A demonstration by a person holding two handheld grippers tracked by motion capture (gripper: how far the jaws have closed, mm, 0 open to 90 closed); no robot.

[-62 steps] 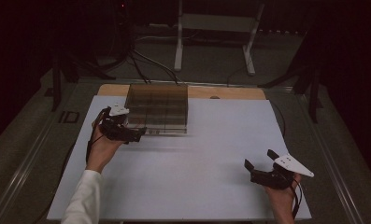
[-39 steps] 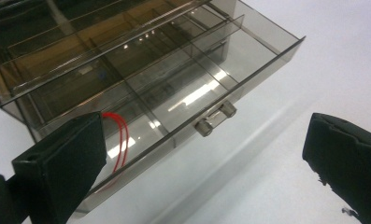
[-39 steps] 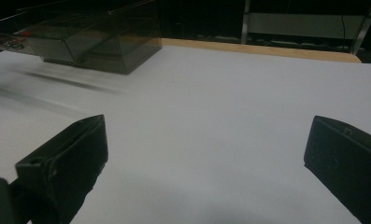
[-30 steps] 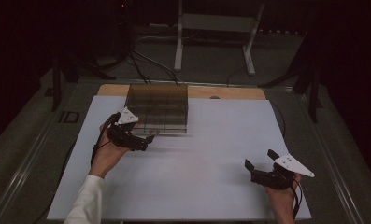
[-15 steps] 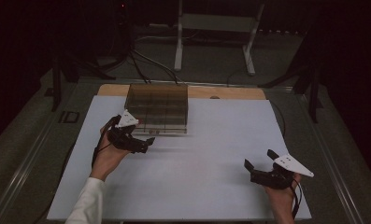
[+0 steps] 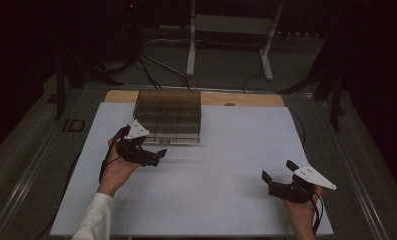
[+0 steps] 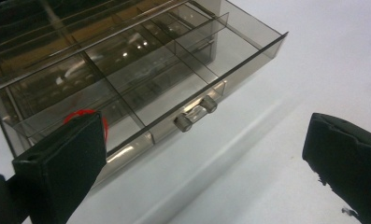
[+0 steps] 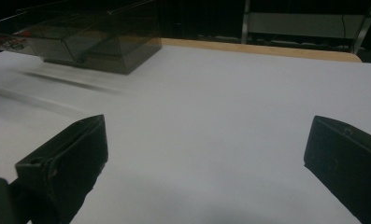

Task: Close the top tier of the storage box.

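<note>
Two grippers are sitting over a white table [image 6: 211, 200], one in each hand. The left gripper [image 6: 153, 156] is hovering on the left side, just in front of a smoky see-through drawer box [image 6: 169, 115] that is standing at the far side of the table. Its fingers [image 7: 64, 158] are spread wide apart and are holding nothing. In the left gripper view, a drawer [image 7: 174, 79] is sticking out of the box toward the gripper. The drawer is split into little compartments, and it has a small clear handle [image 7: 196, 113] on its front. The handle is lying between the two fingers but farther off, not touching them. Something small and red [image 7: 82, 114] is peeking out behind the left finger. The right gripper [image 6: 277, 181] is resting near the right front of the table, well apart from the box. Its fingers [image 8: 68, 158] are also spread wide and are gripping nothing.
</note>
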